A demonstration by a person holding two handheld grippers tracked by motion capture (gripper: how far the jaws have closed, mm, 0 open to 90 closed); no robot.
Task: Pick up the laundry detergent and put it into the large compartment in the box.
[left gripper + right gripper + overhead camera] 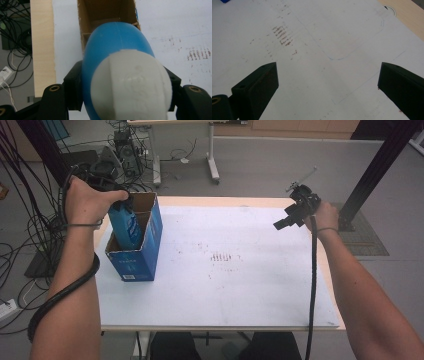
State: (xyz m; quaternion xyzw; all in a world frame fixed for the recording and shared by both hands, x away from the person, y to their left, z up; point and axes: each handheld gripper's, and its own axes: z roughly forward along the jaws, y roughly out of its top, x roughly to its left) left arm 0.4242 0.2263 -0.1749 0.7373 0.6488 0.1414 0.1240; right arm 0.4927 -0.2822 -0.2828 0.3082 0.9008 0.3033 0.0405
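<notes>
A blue bottle [125, 226] with a white cap [131, 85] stands tilted, its lower end inside an open blue cardboard box [141, 255] at the table's left side. My left gripper [114, 195] is shut on the bottle's upper part; in the left gripper view the black jaws press both sides of the blue bottle [117, 45], with the box's brown inside [105, 15] beyond it. My right gripper [286, 221] hovers open above the table's far right, nothing between its jaws. In the right gripper view that right gripper [328, 82] looks down on the bare white sheet.
A white sheet [225, 270] with faint brown smudges [283, 36] covers the wooden table [320, 270]. Cables [30, 235] hang off the left edge. A desk frame [212, 165] and a black post [380, 165] stand on the floor beyond the table.
</notes>
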